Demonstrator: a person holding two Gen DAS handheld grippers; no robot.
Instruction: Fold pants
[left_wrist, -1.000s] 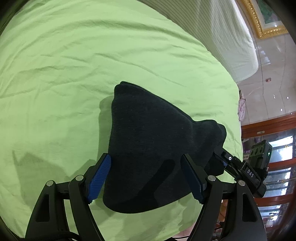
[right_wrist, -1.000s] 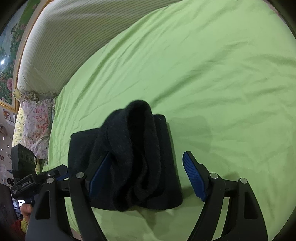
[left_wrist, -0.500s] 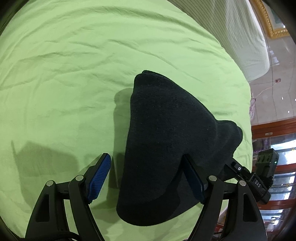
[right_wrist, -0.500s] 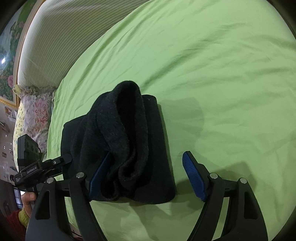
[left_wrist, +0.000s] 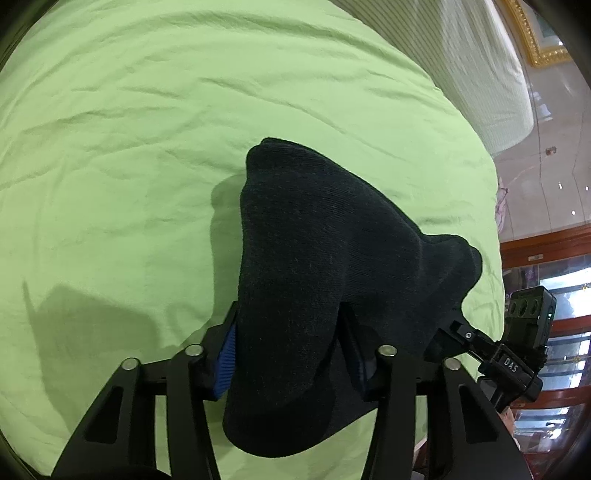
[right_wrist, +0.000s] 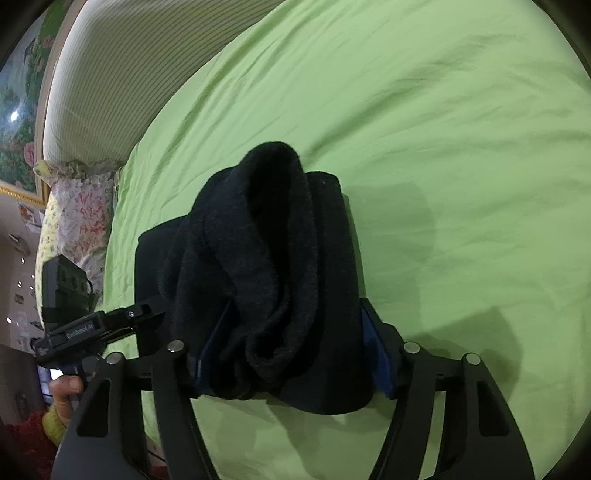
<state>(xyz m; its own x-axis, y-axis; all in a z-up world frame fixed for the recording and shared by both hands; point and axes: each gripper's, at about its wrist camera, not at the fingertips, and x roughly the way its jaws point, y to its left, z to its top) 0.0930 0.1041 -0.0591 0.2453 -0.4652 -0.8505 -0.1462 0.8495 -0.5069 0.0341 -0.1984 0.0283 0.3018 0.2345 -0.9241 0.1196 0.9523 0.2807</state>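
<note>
The black pants (left_wrist: 314, 266) are folded into a thick bundle on the green bed sheet (left_wrist: 129, 147). My left gripper (left_wrist: 291, 350) is shut on the near end of the bundle, its blue pads pressed into the cloth on both sides. In the right wrist view the same pants (right_wrist: 273, 266) show their rolled layers. My right gripper (right_wrist: 291, 347) is shut on the other end of the bundle. Each gripper shows in the other's view: the right gripper (left_wrist: 476, 343) at the right edge, the left gripper (right_wrist: 110, 321) at the left.
The green sheet (right_wrist: 461, 147) covers the whole bed. A striped cover (right_wrist: 122, 74) lies at its far side, and a floral pillow (right_wrist: 77, 218) by it. A tiled floor (left_wrist: 546, 166) and wooden cabinets lie beyond the bed's edge.
Both grippers were open around the bundle ends; both have now closed on the pants. The bundle looks slightly bunched between the pads.
</note>
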